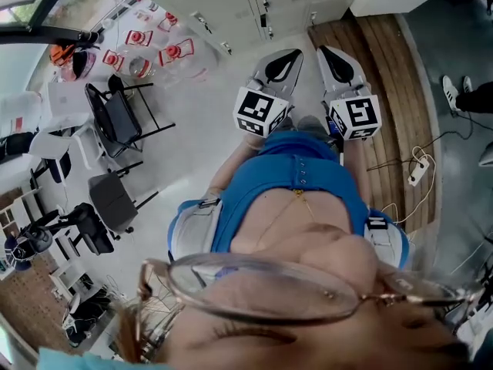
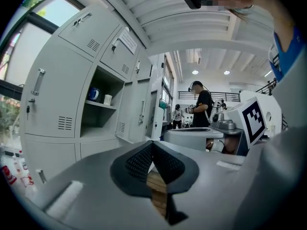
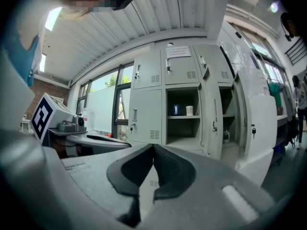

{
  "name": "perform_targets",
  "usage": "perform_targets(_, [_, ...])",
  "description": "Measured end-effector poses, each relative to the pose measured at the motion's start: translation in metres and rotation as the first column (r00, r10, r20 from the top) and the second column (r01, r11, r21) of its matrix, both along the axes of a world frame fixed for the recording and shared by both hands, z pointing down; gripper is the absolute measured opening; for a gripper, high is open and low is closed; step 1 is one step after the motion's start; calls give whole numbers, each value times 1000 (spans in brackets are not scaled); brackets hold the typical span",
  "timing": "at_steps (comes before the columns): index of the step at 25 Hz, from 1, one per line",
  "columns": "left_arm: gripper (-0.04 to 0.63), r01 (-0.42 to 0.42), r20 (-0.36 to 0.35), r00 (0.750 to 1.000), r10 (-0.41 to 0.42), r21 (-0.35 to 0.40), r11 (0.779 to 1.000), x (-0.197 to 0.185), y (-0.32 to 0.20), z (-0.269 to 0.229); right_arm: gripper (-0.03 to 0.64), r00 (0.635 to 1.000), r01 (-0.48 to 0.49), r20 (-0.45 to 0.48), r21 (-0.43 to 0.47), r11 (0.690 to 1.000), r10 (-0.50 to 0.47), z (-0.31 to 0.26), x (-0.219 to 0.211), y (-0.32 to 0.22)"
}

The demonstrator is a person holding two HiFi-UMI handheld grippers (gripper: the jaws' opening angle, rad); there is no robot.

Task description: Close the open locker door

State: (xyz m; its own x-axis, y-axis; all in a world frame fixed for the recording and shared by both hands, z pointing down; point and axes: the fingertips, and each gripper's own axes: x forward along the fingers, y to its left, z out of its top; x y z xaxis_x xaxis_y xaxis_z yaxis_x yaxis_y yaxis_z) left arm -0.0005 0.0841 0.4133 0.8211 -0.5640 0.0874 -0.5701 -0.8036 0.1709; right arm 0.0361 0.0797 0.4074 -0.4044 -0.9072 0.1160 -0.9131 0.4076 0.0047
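A bank of grey lockers [image 3: 148,99] stands ahead. One compartment [image 3: 183,121] is open, with a blue mug [image 3: 176,110] and a white cup [image 3: 189,110] on its shelf. Its door [image 3: 211,116] is swung out at the right of the opening. In the left gripper view the same open compartment [image 2: 98,111] lies to the left, its door [image 2: 140,113] angled outward. My left gripper [image 2: 152,145] and right gripper [image 3: 153,146] are both shut and empty, well short of the lockers. In the head view the left gripper [image 1: 293,55] and right gripper [image 1: 325,52] point side by side toward the lockers [image 1: 269,6].
A second, wider locker door [image 3: 259,128] stands open further right. A wooden platform [image 1: 385,60] runs along the right, with a power strip [image 1: 417,172] beside it. Black chairs [image 1: 115,118] stand to the left. People [image 2: 201,104] stand far down the room.
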Motion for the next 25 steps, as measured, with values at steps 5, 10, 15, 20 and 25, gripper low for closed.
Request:
perform_targets(5, [-9,-20,-11,1000,20,-16,1000,1,-16,1,3,1000,0,17,0,1000,0,-2,-1,-16])
perform_targets(10, [-6,-24,-10,1000,23,-29,999,8,-37,5,2,1000,7,18,-11,1000,-7,1,3,-37])
perform_targets(15, [-6,-9,-1,1000,9,-32,999,23,-68,4,3,999,22,38,-8,1000,-22,-3,19,-68])
perform_targets(20, [-9,-1,8,1000,1,-15,1000,50,-107,-4,2,999,18,49,13,1000,-18,-12,50,-101])
perform_targets(25, [-6,-2,-1,1000,2,-2,1000,85,-136,-13,3,999,17,44,32,999,-19,-19,87,-128])
